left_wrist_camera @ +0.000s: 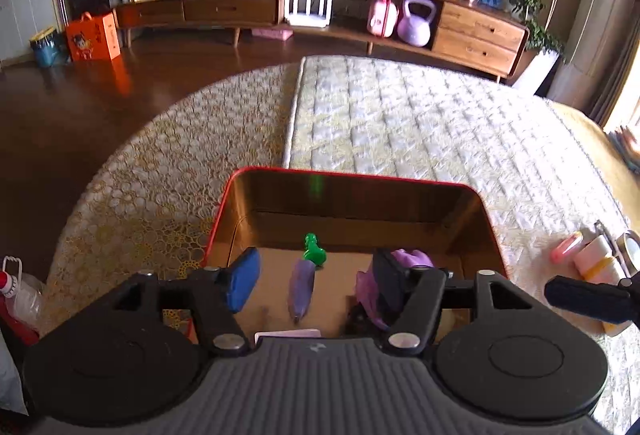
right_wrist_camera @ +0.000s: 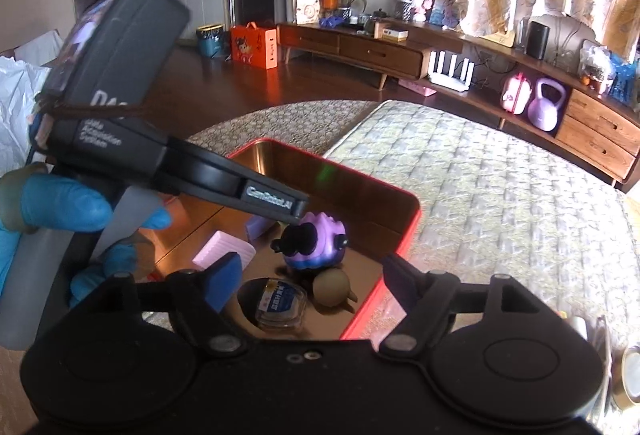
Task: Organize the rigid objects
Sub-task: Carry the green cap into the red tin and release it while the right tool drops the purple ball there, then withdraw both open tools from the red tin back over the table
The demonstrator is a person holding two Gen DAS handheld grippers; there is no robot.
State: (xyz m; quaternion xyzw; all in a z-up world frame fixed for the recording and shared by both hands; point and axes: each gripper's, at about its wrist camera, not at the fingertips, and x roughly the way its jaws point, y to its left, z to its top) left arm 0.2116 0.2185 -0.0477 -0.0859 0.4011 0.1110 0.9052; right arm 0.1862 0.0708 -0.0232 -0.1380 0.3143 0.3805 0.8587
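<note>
A red-rimmed tin box [left_wrist_camera: 352, 181] with a gold inside stands on the quilted mat. In the left wrist view it holds a green toy piece [left_wrist_camera: 313, 247], a purple stick-like toy [left_wrist_camera: 301, 287] and a purple round toy [left_wrist_camera: 408, 259]. My left gripper [left_wrist_camera: 316, 283] is open above the box, its right finger against the purple round toy. In the right wrist view the box [right_wrist_camera: 408, 231] also holds the purple round toy [right_wrist_camera: 320, 241], a clear small case [right_wrist_camera: 280, 305], a brown ball-shaped toy [right_wrist_camera: 332, 287] and a pink ribbed block [right_wrist_camera: 224, 255]. My right gripper [right_wrist_camera: 312, 281] is open over the box's near right edge.
A pink tube [left_wrist_camera: 566, 247], a yellow-banded roll [left_wrist_camera: 600, 261] and a metal-rimmed item [left_wrist_camera: 630, 247] lie on the mat right of the box. A long wooden cabinet [left_wrist_camera: 476, 31] with a purple kettlebell [left_wrist_camera: 416, 21] stands behind. A bottle [left_wrist_camera: 8, 291] stands at the left edge.
</note>
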